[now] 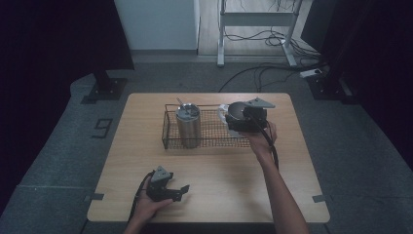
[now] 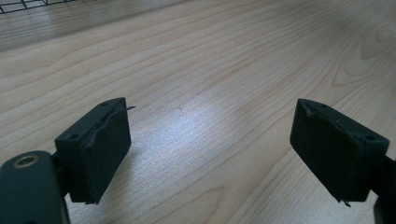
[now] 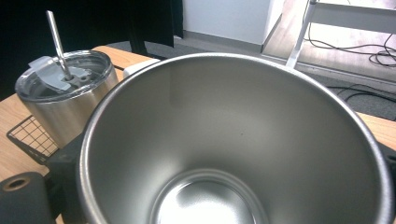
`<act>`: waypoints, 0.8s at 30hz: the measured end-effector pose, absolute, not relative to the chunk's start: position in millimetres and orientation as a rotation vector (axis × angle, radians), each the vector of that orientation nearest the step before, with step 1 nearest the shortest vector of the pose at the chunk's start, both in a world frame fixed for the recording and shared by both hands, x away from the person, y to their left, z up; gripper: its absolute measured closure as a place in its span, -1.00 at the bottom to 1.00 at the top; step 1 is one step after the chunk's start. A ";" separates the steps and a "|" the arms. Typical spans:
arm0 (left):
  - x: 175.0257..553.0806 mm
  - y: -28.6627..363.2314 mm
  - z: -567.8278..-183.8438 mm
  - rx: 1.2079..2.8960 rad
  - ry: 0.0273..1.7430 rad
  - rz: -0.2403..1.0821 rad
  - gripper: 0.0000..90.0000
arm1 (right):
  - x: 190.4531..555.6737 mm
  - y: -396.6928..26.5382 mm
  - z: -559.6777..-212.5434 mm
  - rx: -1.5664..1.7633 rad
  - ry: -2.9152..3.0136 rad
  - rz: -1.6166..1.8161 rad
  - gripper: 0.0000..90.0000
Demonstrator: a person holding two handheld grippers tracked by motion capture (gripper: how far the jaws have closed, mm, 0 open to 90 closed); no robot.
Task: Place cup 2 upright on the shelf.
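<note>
Over basket R end, your R tongs grip open cup, mouth tipped toward you; lidded tumbler sits left. L tongs empty, jaws apart, on table.

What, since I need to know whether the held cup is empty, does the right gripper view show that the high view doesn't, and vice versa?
Right gripper view: the steel cup's bare, empty inside, down to its bottom. High view: the left gripper resting open on the table, and the whole wire basket. Both: the steel cup held in the right gripper, the lidded tumbler with its straw, and part of the wire basket.
</note>
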State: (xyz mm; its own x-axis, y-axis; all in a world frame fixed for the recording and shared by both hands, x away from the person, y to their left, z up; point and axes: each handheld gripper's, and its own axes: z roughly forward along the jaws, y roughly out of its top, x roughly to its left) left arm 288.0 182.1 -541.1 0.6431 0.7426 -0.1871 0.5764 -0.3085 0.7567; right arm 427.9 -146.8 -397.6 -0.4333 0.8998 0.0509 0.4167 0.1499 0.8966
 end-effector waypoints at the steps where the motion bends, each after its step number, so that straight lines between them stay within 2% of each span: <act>1: 288.0 182.2 -541.0 2.011 1.028 0.247 -0.72 | 429.1 -146.8 -398.4 1.254 1.924 1.241 -0.85; 24: 287.2 179.8 -542.5 2.022 1.021 0.239 -0.72 | 453.5 -151.7 -415.8 1.304 1.933 1.177 -0.85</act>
State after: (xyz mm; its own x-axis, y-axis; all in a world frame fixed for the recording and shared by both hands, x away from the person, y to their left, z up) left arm 287.2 179.8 -542.5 0.6503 0.7363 -0.1869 0.5765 -0.3181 0.7526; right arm 453.5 -151.7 -415.8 -0.3990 0.9158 0.0454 0.4605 0.1573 0.8736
